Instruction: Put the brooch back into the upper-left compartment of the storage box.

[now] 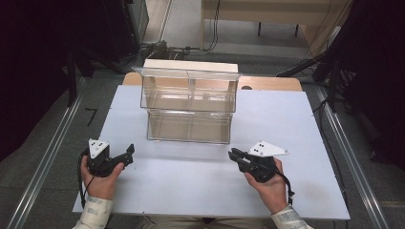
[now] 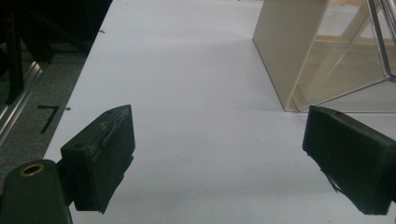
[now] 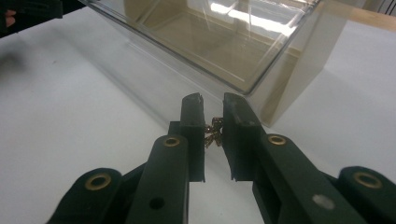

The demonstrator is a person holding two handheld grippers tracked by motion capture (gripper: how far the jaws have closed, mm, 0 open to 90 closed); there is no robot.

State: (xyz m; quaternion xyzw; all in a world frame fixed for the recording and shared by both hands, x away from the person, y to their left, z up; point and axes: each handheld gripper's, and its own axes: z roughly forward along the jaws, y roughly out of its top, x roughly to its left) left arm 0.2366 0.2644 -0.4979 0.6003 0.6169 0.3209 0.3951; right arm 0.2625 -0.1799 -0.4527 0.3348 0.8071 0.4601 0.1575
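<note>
A clear two-tier bin organizer (image 1: pixel 189 102) stands at the back middle of the white table (image 1: pixel 200 186). My left gripper (image 1: pixel 128 153) rests at the front left of the table. Its jaws stand wide apart in the left gripper view (image 2: pixel 215 135), nothing is between them, and the organizer's cream side wall (image 2: pixel 285 51) lies ahead to the right. My right gripper (image 1: pixel 232 153) sits at the front right, pointing at the lower bin. In the right gripper view (image 3: pixel 213 109) it is shut on a small gold-coloured piece (image 3: pixel 214 131), just short of the bin's clear front rim (image 3: pixel 187 70).
Metal rails (image 1: pixel 43 162) run along the floor on both sides of the table. Dark equipment and cables (image 1: pixel 157 47) crowd the back left, and a wooden bench (image 1: pixel 267 14) stands behind. A wide bare stretch of table lies between the two grippers.
</note>
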